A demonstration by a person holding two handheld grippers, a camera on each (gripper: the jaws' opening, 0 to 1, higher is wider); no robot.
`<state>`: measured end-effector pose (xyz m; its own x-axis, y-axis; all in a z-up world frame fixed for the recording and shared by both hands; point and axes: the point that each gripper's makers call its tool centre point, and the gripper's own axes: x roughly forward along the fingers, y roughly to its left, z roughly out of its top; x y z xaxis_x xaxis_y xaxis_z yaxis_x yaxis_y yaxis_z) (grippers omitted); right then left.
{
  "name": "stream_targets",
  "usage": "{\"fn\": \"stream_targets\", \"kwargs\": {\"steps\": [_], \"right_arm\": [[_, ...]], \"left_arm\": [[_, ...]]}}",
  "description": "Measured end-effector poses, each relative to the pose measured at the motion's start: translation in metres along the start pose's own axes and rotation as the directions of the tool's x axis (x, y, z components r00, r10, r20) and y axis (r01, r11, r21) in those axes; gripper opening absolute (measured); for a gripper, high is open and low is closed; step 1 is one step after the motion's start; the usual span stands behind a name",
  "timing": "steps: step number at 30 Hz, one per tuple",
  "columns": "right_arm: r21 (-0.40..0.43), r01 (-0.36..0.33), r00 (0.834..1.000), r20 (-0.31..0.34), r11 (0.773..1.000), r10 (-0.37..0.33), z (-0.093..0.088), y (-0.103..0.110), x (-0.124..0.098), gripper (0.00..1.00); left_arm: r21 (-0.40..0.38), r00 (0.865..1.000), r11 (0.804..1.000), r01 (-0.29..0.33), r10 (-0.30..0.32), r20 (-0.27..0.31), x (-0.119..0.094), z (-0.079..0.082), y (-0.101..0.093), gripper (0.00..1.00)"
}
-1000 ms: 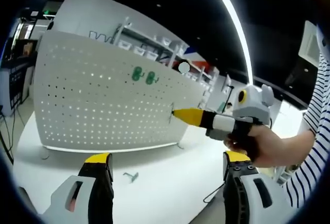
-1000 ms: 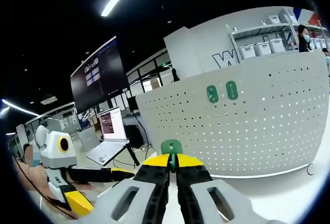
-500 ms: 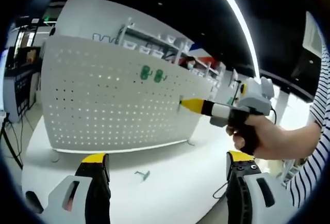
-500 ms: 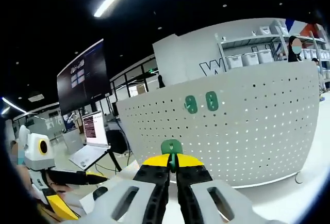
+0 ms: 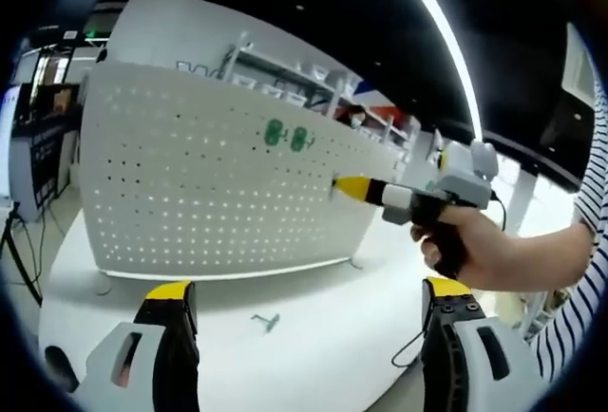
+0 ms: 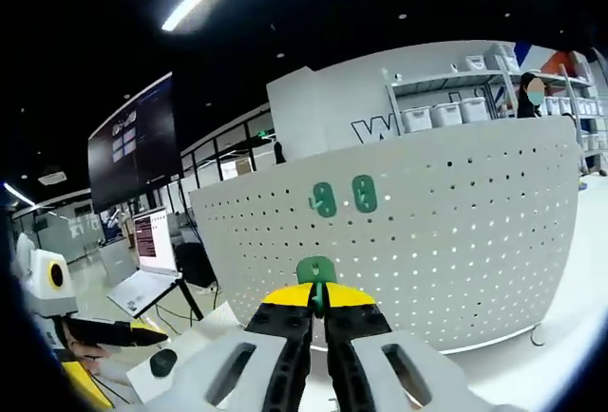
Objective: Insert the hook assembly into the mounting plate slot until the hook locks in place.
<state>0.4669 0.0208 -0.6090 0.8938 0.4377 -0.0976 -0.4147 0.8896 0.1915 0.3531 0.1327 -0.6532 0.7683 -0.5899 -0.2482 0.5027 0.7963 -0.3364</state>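
Right gripper (image 6: 317, 300) clamped on a small green hook (image 6: 316, 271), its rounded flat tab poking above the yellow jaw tips, held just before the white perforated mounting plate (image 6: 456, 232). Two matching green hooks (image 6: 345, 196) already seated side by side high on the plate. Left gripper (image 5: 304, 303) with jaws wide apart, holding nothing, above the white table (image 5: 313, 336). Small grey metal piece (image 5: 265, 320) lying on that table
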Motion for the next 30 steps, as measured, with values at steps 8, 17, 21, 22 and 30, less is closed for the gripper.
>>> {"fn": "stream_targets", "kwargs": {"steps": [8, 17, 21, 22, 30], "right_arm": [[-0.016, 0.033, 0.999, 0.016, 0.999, -0.032, 0.002, -0.008, 0.010, 0.00], [-0.052, 0.084, 0.996, 0.047, 0.995, -0.082, 0.017, -0.025, 0.027, 0.00], [-0.059, 0.104, 0.992, 0.078, 0.993, -0.100, 0.027, -0.034, 0.035, 0.00], [-0.063, 0.110, 0.991, 0.084, 0.992, -0.105, 0.030, -0.036, 0.038, 0.00], [-0.066, 0.157, 0.982, 0.118, 0.985, -0.148, 0.043, -0.056, 0.051, 0.00]], "left_arm": [[-0.008, 1.000, 1.000, 0.002, -0.002, -0.013, 0.000, -0.004, 0.002, 1.00], [-0.029, 0.999, 0.999, -0.022, 0.021, -0.025, -0.001, -0.007, 0.015, 1.00], [-0.033, 0.999, 0.999, -0.037, 0.036, -0.027, -0.003, -0.007, 0.020, 1.00], [-0.034, 0.999, 0.999, -0.040, 0.038, -0.030, -0.003, -0.008, 0.022, 1.00], [-0.037, 0.998, 0.998, -0.048, 0.047, -0.034, -0.001, -0.006, 0.029, 1.00]]}}
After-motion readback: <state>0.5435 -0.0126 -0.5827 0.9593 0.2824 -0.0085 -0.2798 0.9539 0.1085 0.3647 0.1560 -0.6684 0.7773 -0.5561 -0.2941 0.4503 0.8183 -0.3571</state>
